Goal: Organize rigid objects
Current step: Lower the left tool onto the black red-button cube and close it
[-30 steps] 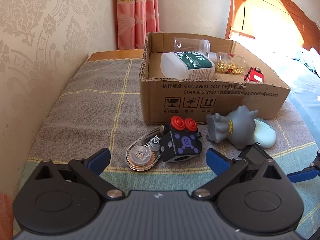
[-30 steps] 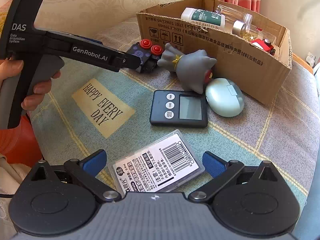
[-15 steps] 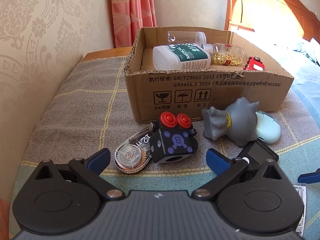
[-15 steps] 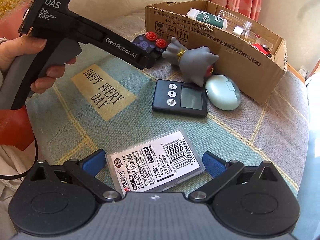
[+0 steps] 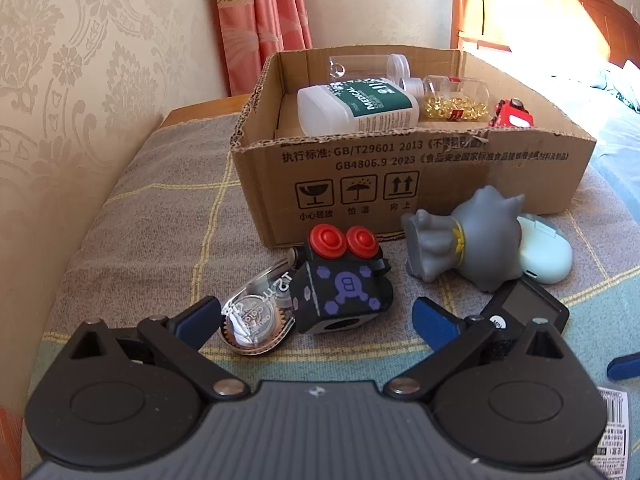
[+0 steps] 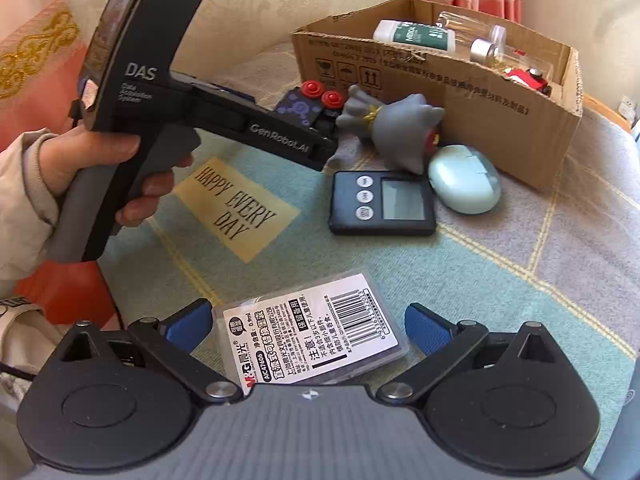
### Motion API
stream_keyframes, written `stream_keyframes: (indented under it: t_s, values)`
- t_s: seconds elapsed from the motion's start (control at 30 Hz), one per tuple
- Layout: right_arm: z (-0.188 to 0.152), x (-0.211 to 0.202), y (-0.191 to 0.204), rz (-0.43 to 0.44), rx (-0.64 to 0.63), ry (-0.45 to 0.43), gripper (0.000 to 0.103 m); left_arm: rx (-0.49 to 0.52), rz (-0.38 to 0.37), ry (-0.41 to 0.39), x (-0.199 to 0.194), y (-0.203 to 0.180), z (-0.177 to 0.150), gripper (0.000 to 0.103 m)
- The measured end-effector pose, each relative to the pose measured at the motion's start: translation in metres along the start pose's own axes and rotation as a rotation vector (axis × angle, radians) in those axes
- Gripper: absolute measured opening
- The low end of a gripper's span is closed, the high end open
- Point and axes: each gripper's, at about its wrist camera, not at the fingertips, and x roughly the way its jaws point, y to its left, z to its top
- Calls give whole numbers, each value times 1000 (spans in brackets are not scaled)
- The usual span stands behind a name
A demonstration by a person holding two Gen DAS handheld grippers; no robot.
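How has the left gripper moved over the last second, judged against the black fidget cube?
Yes. The left gripper has moved forward toward the black fidget cube, which now sits between its open fingertips, with the cardboard box looming nearer behind.

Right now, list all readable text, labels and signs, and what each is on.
"GB/T29601 2013", "GB4806.9 2023", fragile, umbrella, up-arrow signs: brown cardboard box
"MEDICAL": white green-labelled bottle
"HAPPY EVERY DAY": checked cloth
"DAS", "GenRobot.AI": black left gripper
"M&G", "AIC47506": clear plastic refill case; fine print unreadable
"12m": clear correction tape
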Motion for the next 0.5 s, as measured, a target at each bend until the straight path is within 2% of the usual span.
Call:
stream_keyframes:
  t_s: [0.03, 0.13, 0.27, 0.43, 0.5]
  values:
    - [1, 0, 0, -28, -2, -15, 103, 2, -6, -1, -2, 0, 0, 102]
    - [4, 0, 0, -29, 14, -43, 103, 24, -29, -2, -9, 0, 0, 102]
    - [2, -3, 8, -30, -44, -41, 103, 56, -61, -6, -19, -1, -3, 102]
    - [-7, -2, 15, -46, -198, -16, 103, 64, -90, 5, -22, -2, -7, 101]
    - [-9, 6, 14, -84, -231, 18, 103, 59, -86, 7, -21, -2, -7, 102]
